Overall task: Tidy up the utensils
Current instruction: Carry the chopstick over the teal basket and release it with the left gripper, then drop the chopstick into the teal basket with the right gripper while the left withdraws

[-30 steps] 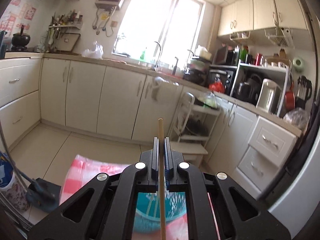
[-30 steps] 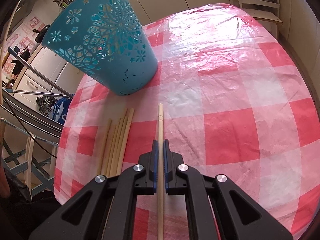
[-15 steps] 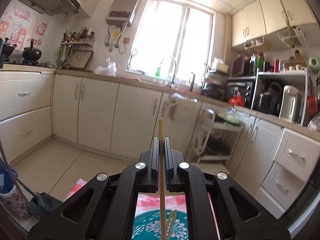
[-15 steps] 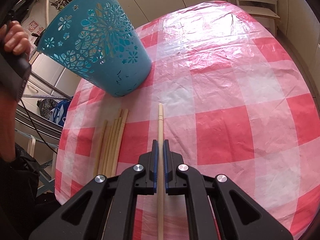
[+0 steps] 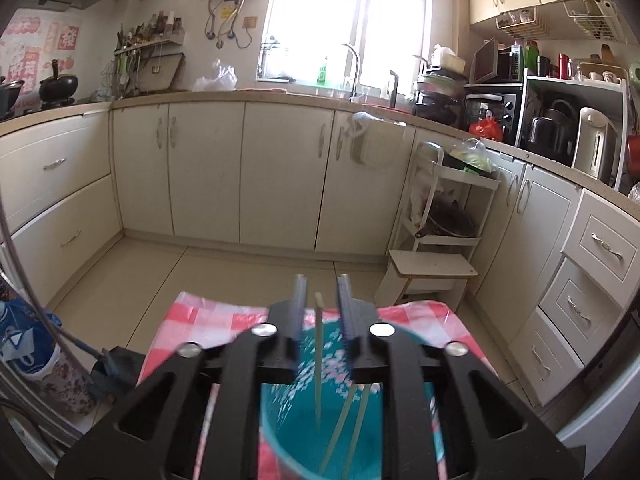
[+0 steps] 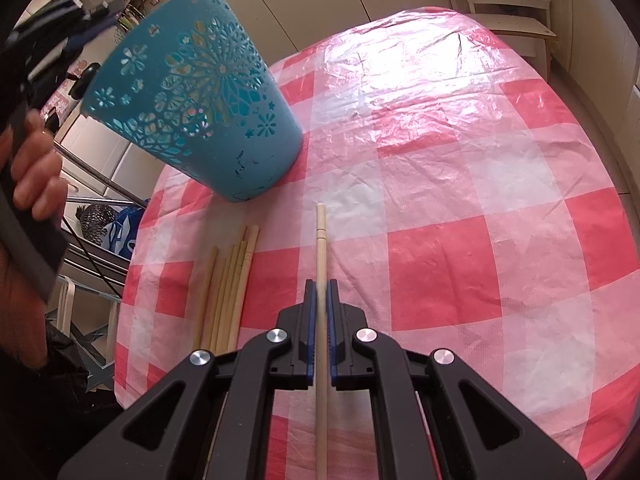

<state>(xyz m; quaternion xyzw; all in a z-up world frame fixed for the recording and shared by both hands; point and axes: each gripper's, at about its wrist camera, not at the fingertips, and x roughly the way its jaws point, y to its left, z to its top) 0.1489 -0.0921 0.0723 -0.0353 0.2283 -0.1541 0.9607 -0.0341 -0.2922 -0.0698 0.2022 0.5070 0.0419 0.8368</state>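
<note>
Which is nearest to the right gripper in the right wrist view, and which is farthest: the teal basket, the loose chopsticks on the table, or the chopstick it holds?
1. The held chopstick, clamped in the right gripper.
2. The loose chopsticks, lying on the tablecloth just to its left.
3. The teal basket, farther ahead on the left, standing on the table.

Your chopstick [image 6: 321, 264] looks like pale, matt wood — the loose ones [image 6: 226, 280] too. The teal basket [image 6: 192, 92] is smooth perforated plastic. A glossy, crinkled plastic cloth [image 6: 440, 184] covers the surface — checked red and white.
</note>
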